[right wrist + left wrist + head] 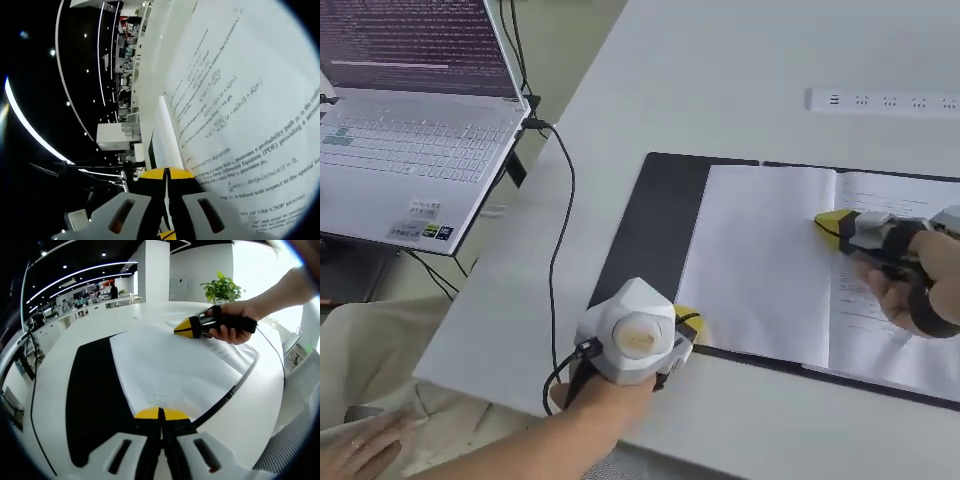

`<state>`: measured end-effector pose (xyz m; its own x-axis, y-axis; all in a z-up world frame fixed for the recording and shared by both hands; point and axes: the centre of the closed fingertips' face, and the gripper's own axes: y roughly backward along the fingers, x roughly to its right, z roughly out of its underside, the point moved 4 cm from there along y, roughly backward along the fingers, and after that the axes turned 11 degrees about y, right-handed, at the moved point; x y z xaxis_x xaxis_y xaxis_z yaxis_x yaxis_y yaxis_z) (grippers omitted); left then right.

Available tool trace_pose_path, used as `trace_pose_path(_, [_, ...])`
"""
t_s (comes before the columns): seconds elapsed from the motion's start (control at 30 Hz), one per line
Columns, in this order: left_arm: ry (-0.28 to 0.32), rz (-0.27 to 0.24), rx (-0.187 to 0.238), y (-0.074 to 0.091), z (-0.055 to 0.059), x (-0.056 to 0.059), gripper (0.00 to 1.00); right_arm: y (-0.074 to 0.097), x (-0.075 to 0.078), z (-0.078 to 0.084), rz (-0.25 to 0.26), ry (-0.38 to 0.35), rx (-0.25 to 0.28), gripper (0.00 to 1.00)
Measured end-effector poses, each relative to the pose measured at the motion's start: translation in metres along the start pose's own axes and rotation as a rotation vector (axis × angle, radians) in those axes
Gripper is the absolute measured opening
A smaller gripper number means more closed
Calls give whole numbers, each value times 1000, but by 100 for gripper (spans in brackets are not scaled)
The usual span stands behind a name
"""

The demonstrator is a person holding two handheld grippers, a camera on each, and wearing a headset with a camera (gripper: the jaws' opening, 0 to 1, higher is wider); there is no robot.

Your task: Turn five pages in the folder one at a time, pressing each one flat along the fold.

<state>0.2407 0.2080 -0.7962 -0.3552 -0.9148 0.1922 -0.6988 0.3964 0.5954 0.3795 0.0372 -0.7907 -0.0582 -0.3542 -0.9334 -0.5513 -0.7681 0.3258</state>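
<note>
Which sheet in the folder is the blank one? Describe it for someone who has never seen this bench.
On the white workbench, right of the laptop, lies an open black folder. The blank page is its left-hand sheet, between the bare black cover and the printed page under the right gripper. It alone shows no text.

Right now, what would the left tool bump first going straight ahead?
Probably the blank white page: its near edge lies right at the left tool. The right tool lies farther on, slightly right.

Bright, even light, faint shadows; the page (240,75) glares white, fisheye edges bend.
</note>
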Motion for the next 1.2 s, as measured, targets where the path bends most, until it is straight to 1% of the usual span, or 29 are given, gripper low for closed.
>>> trace_pose_path(0.07, [-2,1,-2,0,0,0,0,7,2,10,-4,3,-30,0])
trace_pose_path(0.1, [-3,3,-2,0,0,0,0,12,3,17,-11,13,-52,0])
trace_pose_path(0.17, [-2,4,-3,0,-1,0,0,18,5,24,-8,13,-60,0])
trace_pose_path(0.2, [-3,4,-4,0,-1,-1,0,22,7,30,-9,18,-75,0])
trace_pose_path(0.27, [-5,5,-6,0,-1,-1,0,29,10,39,-15,17,-85,0])
trace_pose_path(0.33, [-6,5,-8,0,-1,-1,0,33,11,44,-17,13,-88,0])
trace_pose_path(0.57, [-15,5,-17,0,-2,-2,0,55,14,79,-26,20,-129,0])
trace_pose_path(0.63, [-20,6,-20,0,-2,-2,0,59,16,85,-26,20,-132,0])
trace_pose_path(0.7, [-18,7,-23,0,-2,-2,0,65,14,94,-26,19,-136,0])
trace_pose_path(0.8, [-21,6,-25,0,-2,-2,0,70,16,104,-25,18,-138,0])
trace_pose_path(1.0, [-24,4,-31,1,-1,-1,0,84,16,127,-28,-2,-141,0])
trace_pose_path(1.13, [-22,0,-31,2,-2,0,0,91,16,137,-31,-13,-141,0])
trace_pose_path(1.2, [-18,-3,-31,3,-2,1,0,95,16,143,-29,-12,-149,0])
